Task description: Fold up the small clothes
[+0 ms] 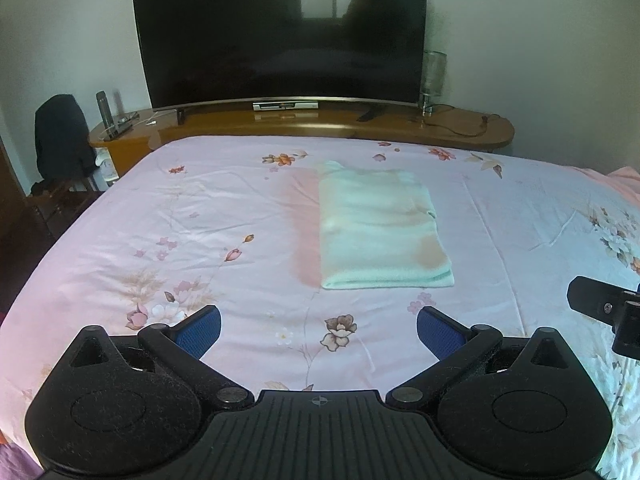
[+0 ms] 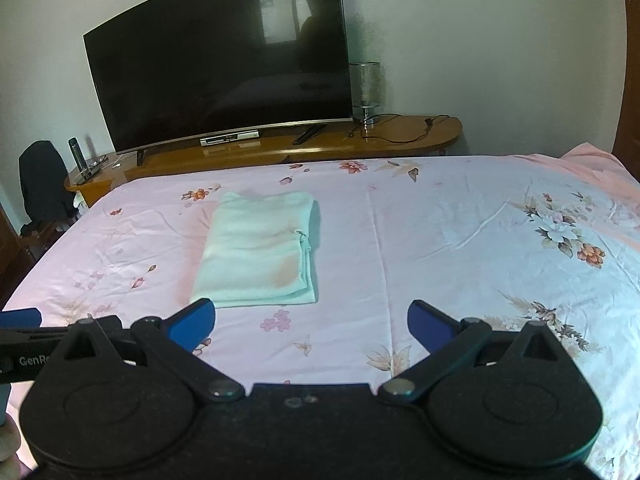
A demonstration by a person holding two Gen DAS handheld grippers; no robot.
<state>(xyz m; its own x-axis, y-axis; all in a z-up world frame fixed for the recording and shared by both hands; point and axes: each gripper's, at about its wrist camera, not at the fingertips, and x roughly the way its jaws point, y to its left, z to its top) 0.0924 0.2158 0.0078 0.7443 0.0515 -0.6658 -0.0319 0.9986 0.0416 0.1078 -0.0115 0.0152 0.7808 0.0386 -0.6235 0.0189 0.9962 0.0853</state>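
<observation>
A pale mint-green cloth (image 1: 378, 226) lies folded into a neat rectangle on the pink floral bedsheet (image 1: 160, 216). It also shows in the right wrist view (image 2: 256, 250), left of centre. My left gripper (image 1: 319, 330) is open and empty, held back from the cloth's near edge. My right gripper (image 2: 311, 326) is open and empty, held to the right of the cloth's near edge. Part of the right gripper shows at the right edge of the left wrist view (image 1: 604, 312).
A large dark TV (image 1: 280, 36) stands on a wooden sideboard (image 1: 320, 122) beyond the far edge of the bed. A glass lamp (image 1: 432, 80) with its cable stands on the sideboard's right end. A chair with dark clothing (image 1: 62, 140) stands at far left.
</observation>
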